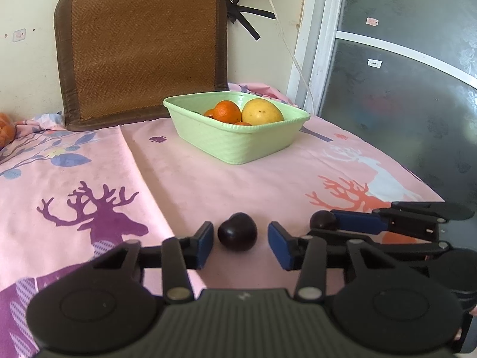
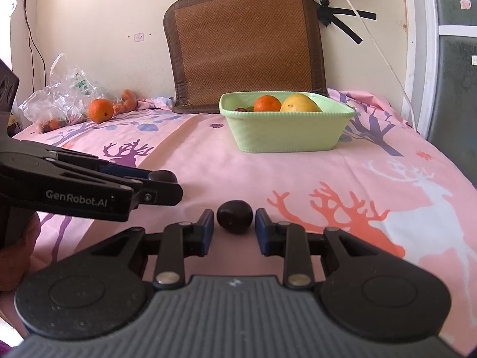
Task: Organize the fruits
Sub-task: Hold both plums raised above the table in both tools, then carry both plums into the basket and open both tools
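Both jaws open, each straddling dark plum [image 1: 237,235] [image 2: 235,216]

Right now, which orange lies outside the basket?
The orange beside the plastic bag, near the wall; the rest sit inside the basket.

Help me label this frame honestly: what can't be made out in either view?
- Basket contents: its wall hides the fruit beneath the orange and yellow fruit, both views.
- Plastic bag: crinkled film blurs its contents, right wrist view; the left view's edge crops it.
- Right-hand dark fruit: whether the right gripper pads touch it is unclear.
- Left gripper: the far side of its dark fruit is unseen.
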The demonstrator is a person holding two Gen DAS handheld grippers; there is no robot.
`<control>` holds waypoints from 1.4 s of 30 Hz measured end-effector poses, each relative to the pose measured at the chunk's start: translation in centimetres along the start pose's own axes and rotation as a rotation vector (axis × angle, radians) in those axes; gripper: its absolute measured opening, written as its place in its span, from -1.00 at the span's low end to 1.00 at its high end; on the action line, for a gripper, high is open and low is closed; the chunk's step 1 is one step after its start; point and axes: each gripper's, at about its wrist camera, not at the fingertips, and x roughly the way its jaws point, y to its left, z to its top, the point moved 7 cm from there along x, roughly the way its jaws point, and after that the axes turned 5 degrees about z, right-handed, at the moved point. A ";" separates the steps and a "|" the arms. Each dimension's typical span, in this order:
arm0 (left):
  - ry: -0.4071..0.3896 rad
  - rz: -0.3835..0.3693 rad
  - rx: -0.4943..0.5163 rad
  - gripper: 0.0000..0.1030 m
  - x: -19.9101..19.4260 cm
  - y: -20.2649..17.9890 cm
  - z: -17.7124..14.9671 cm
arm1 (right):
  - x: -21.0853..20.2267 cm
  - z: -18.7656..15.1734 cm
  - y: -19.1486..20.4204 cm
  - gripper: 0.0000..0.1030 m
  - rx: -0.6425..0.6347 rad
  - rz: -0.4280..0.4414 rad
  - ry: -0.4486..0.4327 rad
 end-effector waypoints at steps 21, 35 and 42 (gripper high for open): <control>-0.055 -0.022 0.002 -0.43 7.4 2.1 12.6 | 4.9 8.9 -5.0 -0.46 0.031 -0.052 -0.184; -0.052 0.032 -0.071 -0.18 8.6 4.6 13.4 | 5.8 9.2 -5.3 -0.35 0.047 -0.047 -0.204; -0.047 0.139 -0.052 0.01 3.0 3.1 11.1 | 1.4 7.3 -4.8 -0.35 0.170 -0.050 -0.233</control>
